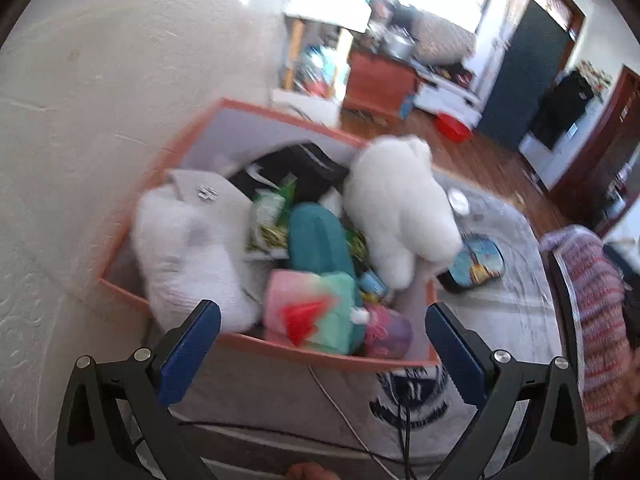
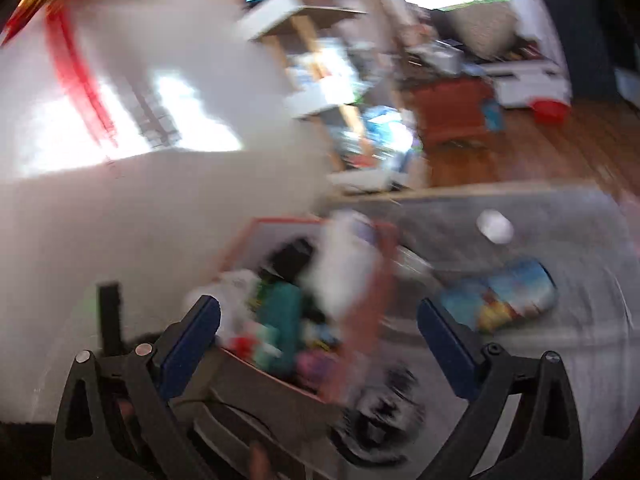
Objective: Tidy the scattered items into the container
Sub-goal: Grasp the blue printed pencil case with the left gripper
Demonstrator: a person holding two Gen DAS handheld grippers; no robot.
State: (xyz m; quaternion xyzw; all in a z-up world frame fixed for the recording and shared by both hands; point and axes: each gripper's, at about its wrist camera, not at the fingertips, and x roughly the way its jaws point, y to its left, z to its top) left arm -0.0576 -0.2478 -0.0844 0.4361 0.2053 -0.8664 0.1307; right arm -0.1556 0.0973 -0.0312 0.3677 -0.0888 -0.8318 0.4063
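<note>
An orange box (image 1: pixel 280 114) stands on a grey rug against the wall, packed with several items. A white plush toy (image 1: pixel 396 208) leans over its right rim, beside a teal slipper (image 1: pixel 316 240), a pink and green packet (image 1: pixel 312 304) and a white cloth (image 1: pixel 188 256). My left gripper (image 1: pixel 323 309) hovers open above the near rim, holding nothing. In the blurred right wrist view, my right gripper (image 2: pixel 317 305) is open and empty above the box (image 2: pixel 368 320) and the plush (image 2: pixel 344 264). A blue patterned pouch (image 2: pixel 504 300) (image 1: pixel 478 260) lies on the rug right of the box.
A small white round thing (image 2: pixel 495 226) lies farther out on the rug (image 1: pixel 512 320). A pale wall (image 1: pixel 80 140) is left of the box. Shelves (image 1: pixel 320 40), a red chest (image 1: pixel 380 80) and a red basin (image 1: pixel 454 126) stand on the wood floor beyond. A patterned sleeve (image 1: pixel 592 300) is at the right.
</note>
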